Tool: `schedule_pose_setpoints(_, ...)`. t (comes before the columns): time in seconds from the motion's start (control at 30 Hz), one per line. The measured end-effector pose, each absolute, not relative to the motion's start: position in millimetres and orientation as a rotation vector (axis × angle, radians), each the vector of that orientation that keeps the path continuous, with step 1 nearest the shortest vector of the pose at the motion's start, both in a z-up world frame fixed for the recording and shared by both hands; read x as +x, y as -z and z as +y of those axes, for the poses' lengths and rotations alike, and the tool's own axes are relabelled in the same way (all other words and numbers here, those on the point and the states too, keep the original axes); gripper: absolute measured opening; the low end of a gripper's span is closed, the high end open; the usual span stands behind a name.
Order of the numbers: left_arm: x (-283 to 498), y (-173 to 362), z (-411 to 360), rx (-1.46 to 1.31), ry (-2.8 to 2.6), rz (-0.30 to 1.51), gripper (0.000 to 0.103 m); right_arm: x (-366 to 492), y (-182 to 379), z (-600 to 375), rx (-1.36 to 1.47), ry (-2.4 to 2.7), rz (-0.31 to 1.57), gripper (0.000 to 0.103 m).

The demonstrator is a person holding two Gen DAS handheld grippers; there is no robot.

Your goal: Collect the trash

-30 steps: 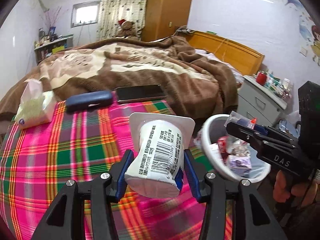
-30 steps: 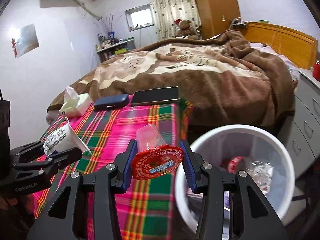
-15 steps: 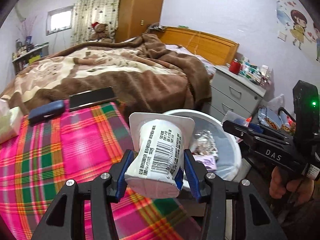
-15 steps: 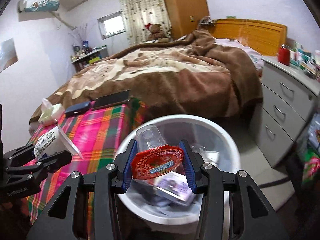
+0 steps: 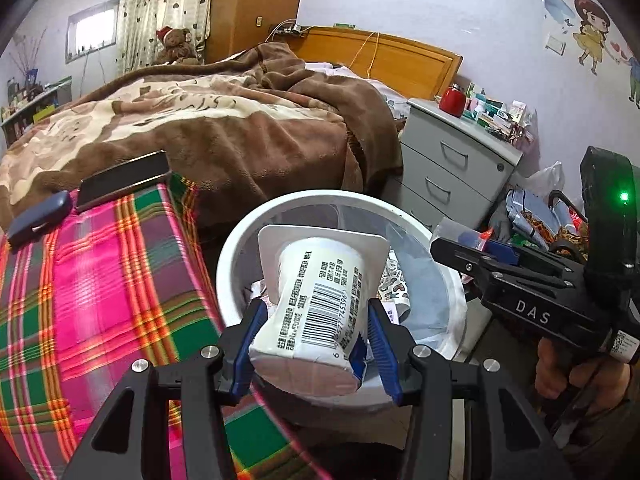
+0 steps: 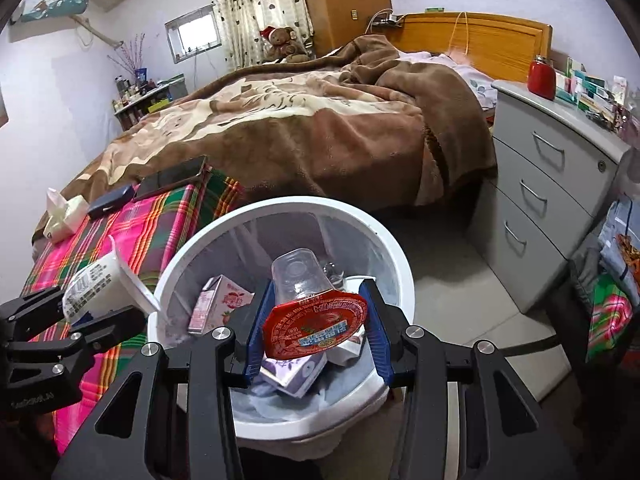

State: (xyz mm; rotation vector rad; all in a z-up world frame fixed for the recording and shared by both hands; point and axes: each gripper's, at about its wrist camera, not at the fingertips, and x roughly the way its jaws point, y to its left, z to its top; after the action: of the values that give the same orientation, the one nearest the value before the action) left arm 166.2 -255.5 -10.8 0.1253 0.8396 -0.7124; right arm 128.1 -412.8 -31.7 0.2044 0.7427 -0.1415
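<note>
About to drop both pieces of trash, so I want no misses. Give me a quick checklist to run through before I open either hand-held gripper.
1. Left hand-held gripper grips the yogurt cup: ok.
2. Right hand-held gripper grips the jelly cup: ok.
3. Jelly cup over the bin opening: ok, it sits in front of the trash inside.
4. Yogurt cup over the bin: cannot tell; in the right wrist view it hangs at the rim on the plaid cloth side.
5. Room left in the bin: ok, cartons lie well below the rim.
6. The two grippers clear of each other: ok, apart in both views.
</note>
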Motion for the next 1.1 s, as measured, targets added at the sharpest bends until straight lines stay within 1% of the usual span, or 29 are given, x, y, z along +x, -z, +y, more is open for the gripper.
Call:
schedule_pose_setpoints(0.2,177,19,-260,0.117,0.705,0.862,0.052,135,38,-415,0.18,0.118,0.766,0.045)
schedule_pose_setpoints(0.23,179,21,-261,0.113,0.712,0.868,0.059,136,38,-416,0.184,0.113,0.771,0.047)
schedule_pose_setpoints(0.27,179,21,-262,0.11,0.705,0.871,0.064,137,38,-417,0.19,0.112,0.776,0.05)
schedule_pose_setpoints(0.3,179,21,-260,0.105,0.697,0.869,0.064,137,39,-418,0.192,0.115,0.776,0.058)
schedule_pose_setpoints(0.33,179,21,-259,0.101,0.701,0.865,0.064,136,38,-419,0.193,0.122,0.771,0.062)
schedule_pose_setpoints(0.73,167,10,-235,0.063,0.667,0.837,0.064,119,27,-409,0.199,0.135,0.719,0.062)
schedule_pose_setpoints(1.1,124,-8,-191,0.059,0.558,0.77,0.064,84,10,-370,0.186,0.125,0.636,0.062)
